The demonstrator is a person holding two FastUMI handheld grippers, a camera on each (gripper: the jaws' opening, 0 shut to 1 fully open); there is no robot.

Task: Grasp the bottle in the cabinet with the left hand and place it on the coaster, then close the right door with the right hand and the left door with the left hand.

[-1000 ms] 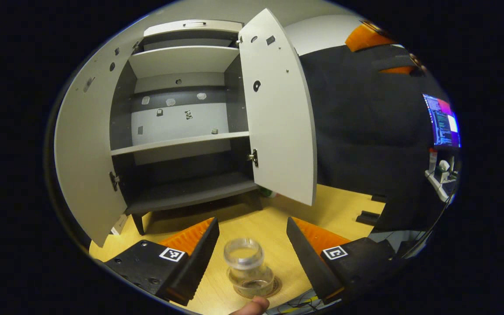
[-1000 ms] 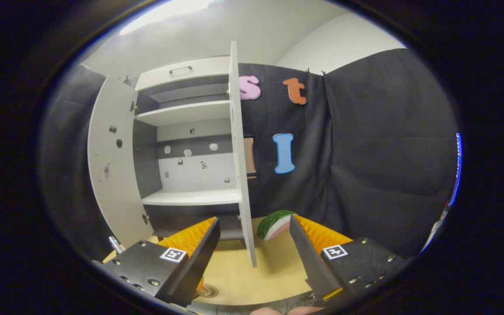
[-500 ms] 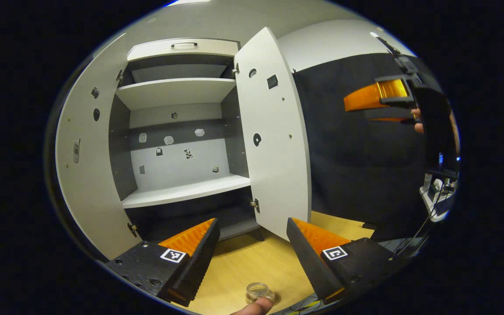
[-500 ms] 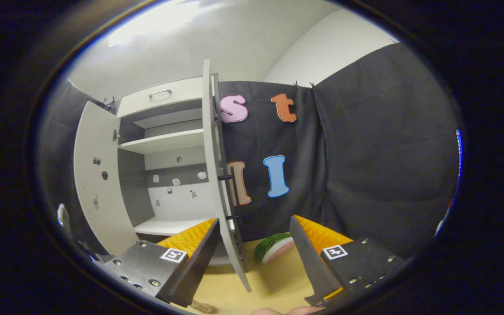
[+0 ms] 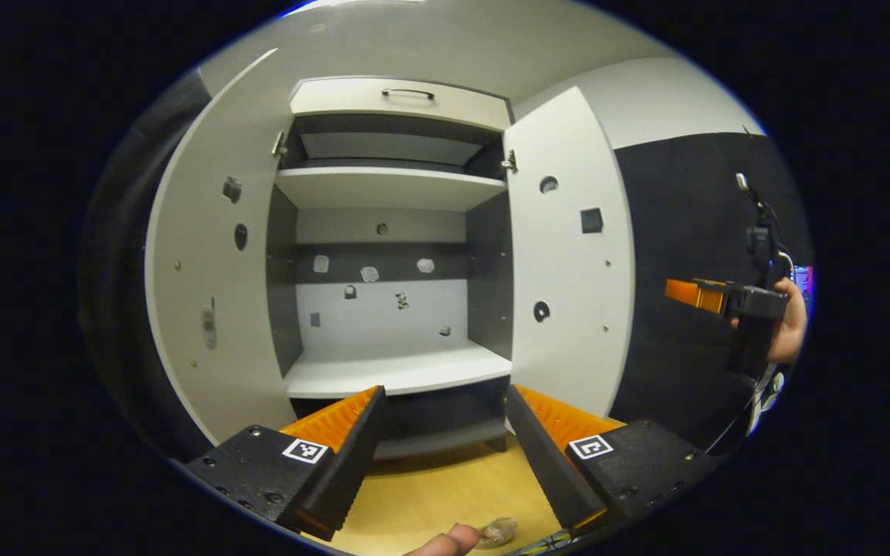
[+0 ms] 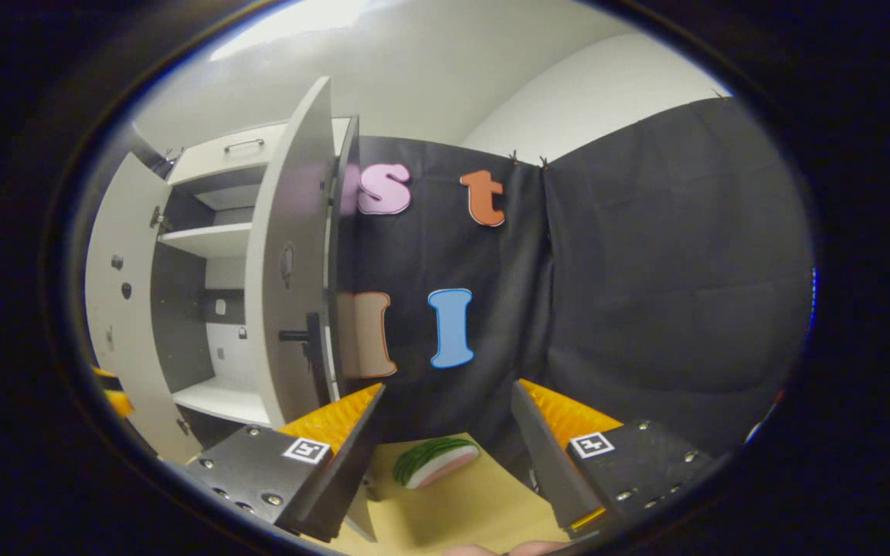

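Observation:
A clear glass bottle point(image 5: 497, 531) stands on the wooden table point(image 5: 445, 494) at the very bottom of the left gripper view, behind my open left gripper point(image 5: 441, 452), which holds nothing. The white cabinet point(image 5: 391, 255) faces me with its left door point(image 5: 205, 293) and right door point(image 5: 568, 262) both swung open and its shelves bare. My right gripper point(image 5: 681, 292), held by a hand point(image 5: 791, 328), hovers right of the right door. In the right gripper view, my open right gripper point(image 6: 445, 455) sits beside the right door's point(image 6: 290, 286) outer face, close to its dark handle point(image 6: 302, 336).
A toy watermelon slice point(image 6: 433, 462) lies on the table point(image 6: 476, 510) between my right fingers, in front of the black cloth wall point(image 6: 646, 293). A thumb tip point(image 5: 445, 540) shows beside the bottle. A drawer with a handle point(image 5: 406, 94) tops the cabinet.
The left gripper rose and drew back from the released bottle, which slid to the view's bottom edge. The right gripper moved right, around to the outer face of the right door.

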